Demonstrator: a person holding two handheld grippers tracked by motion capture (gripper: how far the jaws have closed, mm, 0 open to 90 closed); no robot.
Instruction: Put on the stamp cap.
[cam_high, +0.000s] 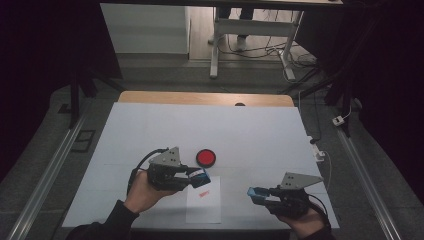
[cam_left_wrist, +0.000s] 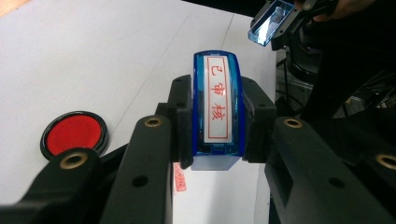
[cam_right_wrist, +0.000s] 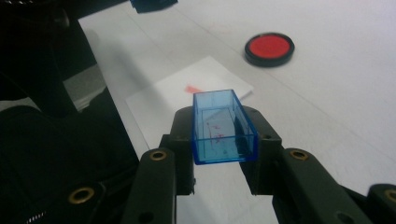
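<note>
Two grippers are at work over a white table (cam_high: 150, 130), each clamped on one blue part of a stamp. The left gripper (cam_high: 196, 178) holds the stamp (cam_left_wrist: 218, 109) between its black jaws, which press on its two long sides; in the left gripper view the stamp's top faces the camera, with a white label that bears red characters inside a red frame. In the high view this gripper hangs above the top left corner of a white sheet (cam_high: 204, 206), which lies at the near edge of the table. A red mark (cam_high: 203, 194) shows on the sheet just below the stamp, and part of it can be seen under the stamp in the left gripper view. The right gripper (cam_high: 259, 196) grips the cap (cam_right_wrist: 223, 127), a clear blue box with its open side turned up toward that camera, and its jaws press on the cap's two long sides. It sits to the right of the sheet, apart from the left gripper, and the cap is off the stamp. A round ink pad (cam_high: 205, 158), red inside a black rim, lies on the table just beyond the left gripper, touching neither tool.
</note>
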